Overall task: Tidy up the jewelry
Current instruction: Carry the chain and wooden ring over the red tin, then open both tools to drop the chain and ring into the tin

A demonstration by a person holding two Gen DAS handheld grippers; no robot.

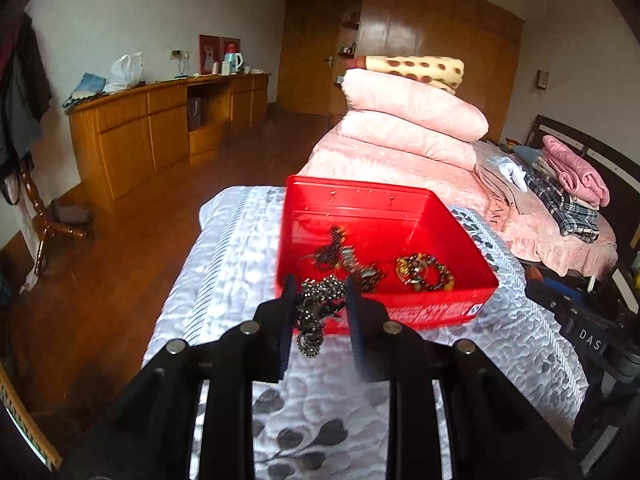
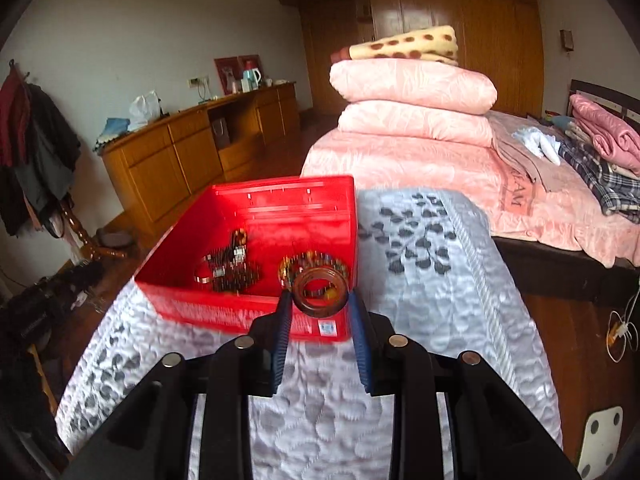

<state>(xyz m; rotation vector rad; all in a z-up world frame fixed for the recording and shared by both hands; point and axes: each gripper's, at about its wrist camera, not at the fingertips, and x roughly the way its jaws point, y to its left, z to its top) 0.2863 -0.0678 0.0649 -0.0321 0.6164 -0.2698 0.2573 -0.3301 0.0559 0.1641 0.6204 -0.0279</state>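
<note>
A big bed [image 2: 420,168] has a pink cover. Two fat pink quilts [image 2: 412,100] sit on it, with a spotty yellow blanket [image 2: 404,46] on top. A long wooden cupboard [image 1: 160,128] stands by the white wall. Coats [image 2: 36,140] hang on a stand.

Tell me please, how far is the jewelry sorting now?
Done: several pieces already lie inside the red box, among them a beaded bracelet. In hand: the left gripper holds a dark bead chain, and the right gripper holds a brown bangle, both in front of the box's near edge. Left: no loose jewelry shows on the quilt.
</note>
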